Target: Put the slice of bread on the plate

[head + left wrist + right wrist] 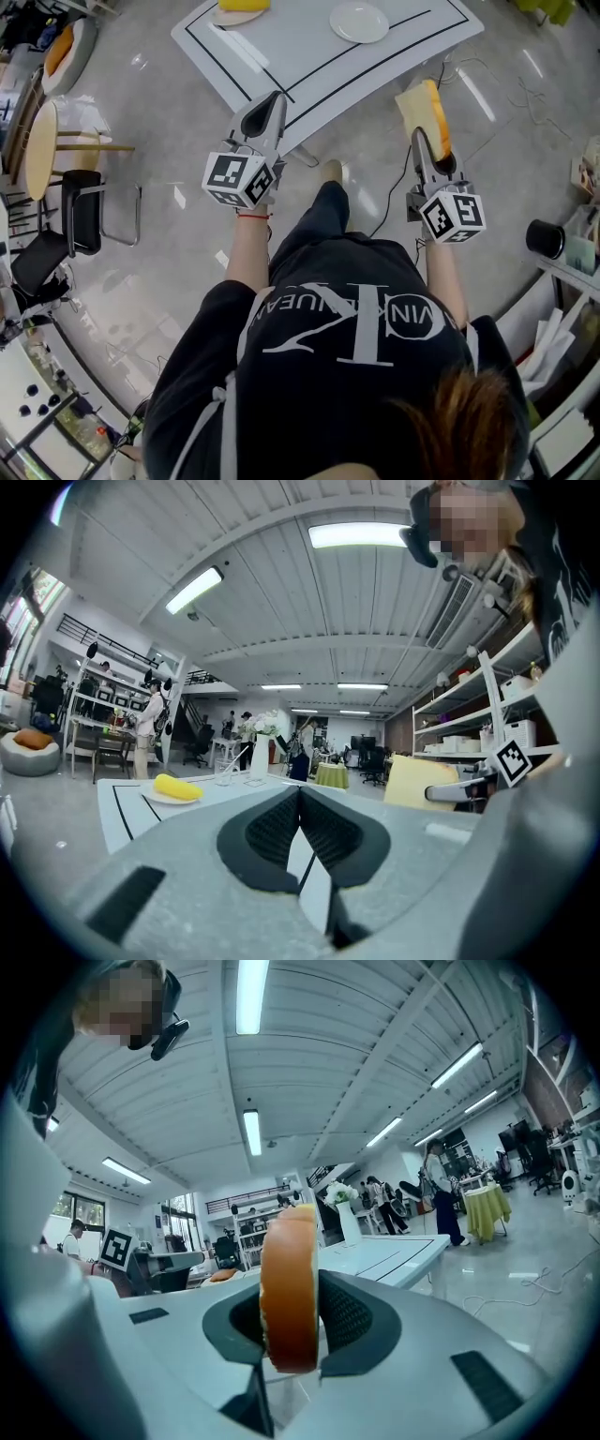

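The bread (427,111) is pinched on edge by the right gripper (292,1309), whose jaws are pressed onto its two flat faces, so that the brown crust is turned toward that gripper's camera and the pale cut face is seen from above. In the head view the bread is held out in front of the person (356,375), above the floor (187,234) and just off the near right edge of the table (309,56); it is neither touching the table nor over it. The plate (359,21) is seen bare on the table's far side, within the black outline drawn on the top, well apart from the bread and beyond it. A second plate (229,17) is set at the table's far left, and a yellow thing (176,787) is lying on it; what that thing is cannot be told. The left gripper (300,794) is held level at the person's left, pointed at the table's near edge, and its jaws are pressed together at the tips with nothing between them. Both grippers are held apart from each other, one to each side of the person's legs. A cable (394,202) is trailed across the floor below the right gripper
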`<state>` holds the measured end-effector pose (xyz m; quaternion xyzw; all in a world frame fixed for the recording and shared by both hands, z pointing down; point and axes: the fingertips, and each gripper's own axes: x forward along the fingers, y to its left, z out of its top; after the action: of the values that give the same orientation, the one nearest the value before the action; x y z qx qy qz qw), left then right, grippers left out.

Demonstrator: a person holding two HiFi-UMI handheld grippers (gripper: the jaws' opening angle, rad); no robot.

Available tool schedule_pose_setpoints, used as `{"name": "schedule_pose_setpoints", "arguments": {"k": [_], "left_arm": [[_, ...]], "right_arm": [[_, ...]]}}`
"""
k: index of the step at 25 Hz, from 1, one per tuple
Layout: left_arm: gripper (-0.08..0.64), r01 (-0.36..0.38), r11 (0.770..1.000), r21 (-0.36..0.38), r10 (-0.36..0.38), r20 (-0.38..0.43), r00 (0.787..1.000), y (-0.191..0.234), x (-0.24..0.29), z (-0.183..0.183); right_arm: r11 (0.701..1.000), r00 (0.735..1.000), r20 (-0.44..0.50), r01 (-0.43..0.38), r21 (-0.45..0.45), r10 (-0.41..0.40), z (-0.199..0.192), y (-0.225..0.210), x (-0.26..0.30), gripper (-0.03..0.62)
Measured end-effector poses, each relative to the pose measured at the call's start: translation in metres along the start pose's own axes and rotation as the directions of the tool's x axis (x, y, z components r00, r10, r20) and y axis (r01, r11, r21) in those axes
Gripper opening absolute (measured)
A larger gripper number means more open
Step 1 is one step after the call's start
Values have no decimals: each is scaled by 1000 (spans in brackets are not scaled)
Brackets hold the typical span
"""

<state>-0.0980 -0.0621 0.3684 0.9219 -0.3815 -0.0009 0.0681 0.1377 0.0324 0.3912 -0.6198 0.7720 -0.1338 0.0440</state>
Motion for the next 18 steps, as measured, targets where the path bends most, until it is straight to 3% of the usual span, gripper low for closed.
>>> {"name": "schedule_pose_setpoints", "arguments": {"k": [18], "left_arm": [[0,48,999,-22,-48,-23,999,59,112,9]], "right_arm": [[1000,999,-38,-2,11,2,21,-38,105,97]]}}
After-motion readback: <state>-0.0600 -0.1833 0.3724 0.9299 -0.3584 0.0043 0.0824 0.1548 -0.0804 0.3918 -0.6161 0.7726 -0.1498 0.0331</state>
